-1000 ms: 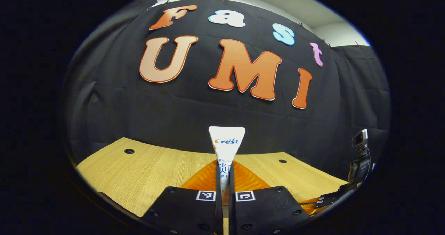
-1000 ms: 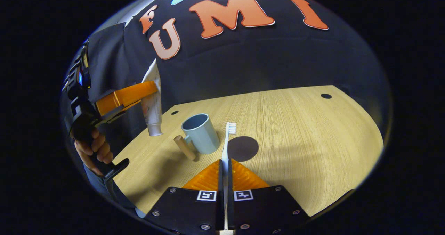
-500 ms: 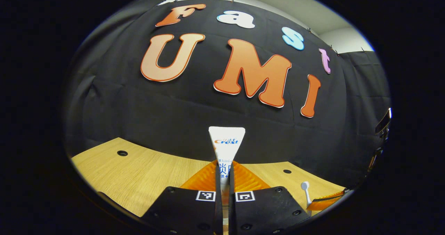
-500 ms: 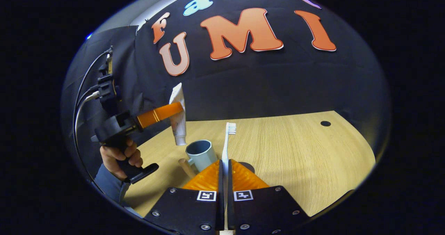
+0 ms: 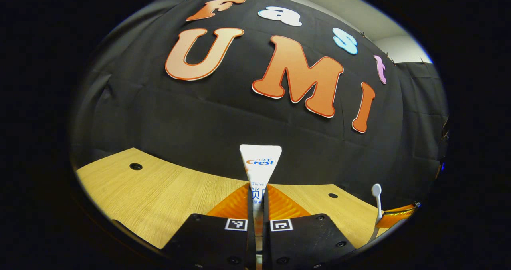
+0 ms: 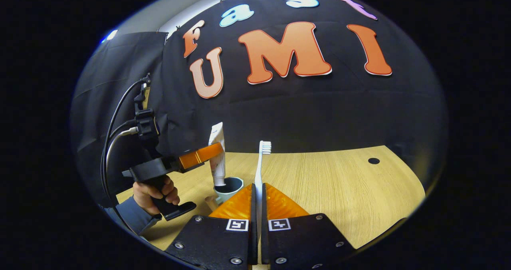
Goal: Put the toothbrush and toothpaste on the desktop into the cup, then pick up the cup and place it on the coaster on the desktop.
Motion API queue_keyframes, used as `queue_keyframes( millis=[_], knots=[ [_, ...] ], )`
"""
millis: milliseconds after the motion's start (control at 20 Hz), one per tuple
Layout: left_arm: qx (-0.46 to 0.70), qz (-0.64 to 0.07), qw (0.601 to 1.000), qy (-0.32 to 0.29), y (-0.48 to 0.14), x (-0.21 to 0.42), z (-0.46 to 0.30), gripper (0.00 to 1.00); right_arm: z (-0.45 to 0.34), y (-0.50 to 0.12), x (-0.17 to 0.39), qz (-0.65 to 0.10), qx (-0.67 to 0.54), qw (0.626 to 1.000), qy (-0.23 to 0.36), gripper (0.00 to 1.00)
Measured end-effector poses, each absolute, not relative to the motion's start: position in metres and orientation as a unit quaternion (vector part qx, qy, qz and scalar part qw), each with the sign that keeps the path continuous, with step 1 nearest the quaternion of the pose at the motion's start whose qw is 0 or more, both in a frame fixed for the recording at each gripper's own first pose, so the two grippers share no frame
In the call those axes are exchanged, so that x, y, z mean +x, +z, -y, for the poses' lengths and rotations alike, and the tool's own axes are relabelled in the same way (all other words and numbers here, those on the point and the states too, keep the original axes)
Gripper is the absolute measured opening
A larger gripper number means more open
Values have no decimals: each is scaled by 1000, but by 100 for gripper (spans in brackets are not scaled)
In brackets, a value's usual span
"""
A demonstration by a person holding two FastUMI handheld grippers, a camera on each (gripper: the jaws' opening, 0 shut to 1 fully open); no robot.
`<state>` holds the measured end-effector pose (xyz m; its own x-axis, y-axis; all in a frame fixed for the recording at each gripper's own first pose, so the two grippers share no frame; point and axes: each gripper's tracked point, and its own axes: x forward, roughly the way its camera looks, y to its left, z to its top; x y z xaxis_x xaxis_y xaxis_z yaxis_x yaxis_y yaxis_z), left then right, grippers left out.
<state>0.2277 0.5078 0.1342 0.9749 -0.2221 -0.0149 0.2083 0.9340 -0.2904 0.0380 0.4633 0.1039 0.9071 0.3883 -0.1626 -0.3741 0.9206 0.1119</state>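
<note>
Left hand-held gripper (image 5: 258, 206): its two fingers are pinching the toothpaste (image 5: 260, 170) from both sides, with the flat crimped end of the tube standing up above the fingertips in the left gripper view.
Left hand-held gripper, seen from the right gripper view (image 6: 213, 152): a hand (image 6: 153, 190) is gripping its handle at the left, a grey-blue sleeve (image 6: 129, 218) below it and cables running up behind; the fingers are reaching toward the middle and clamping the tube across its upper part.
Toothpaste in that view (image 6: 218, 158): it is hanging upright, cap end down, its lower end sitting at the mouth of the cup (image 6: 228, 188) — how far inside it goes I cannot tell.
Cup: it is standing upright on the counter (image 6: 339, 194), pale blue, with a wooden handle (image 6: 210, 203) sticking out at its lower left, just beyond the right gripper's fingers.
Right hand-held gripper (image 6: 258, 200): its fingers are pressed together on the toothbrush (image 6: 261, 162), gripping the handle while the bristle head is pointing up, above the counter.
Toothbrush in the left gripper view (image 5: 376, 206): it is showing at the far right edge, head up, held by the other gripper.
Counter (image 5: 159, 190): light wood grain, with small round holes near its far edge.
</note>
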Motion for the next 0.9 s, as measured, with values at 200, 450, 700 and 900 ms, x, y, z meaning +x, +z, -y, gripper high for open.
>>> queue_keyframes(
  millis=[200,450,700,900],
  knots=[
    [-153,-32,981,-119,118,231,-503,6,-466,117,45,-54,28,978,202,4],
    [-145,-29,981,-121,110,230,-502,6,-478,132,58,-17,16,979,204,4],
    [-133,-14,984,-118,108,222,-505,7,-488,148,74,15,23,978,206,4],
    [-127,-4,985,-119,104,219,-503,7,-496,159,81,35,31,976,212,4]
  ],
)
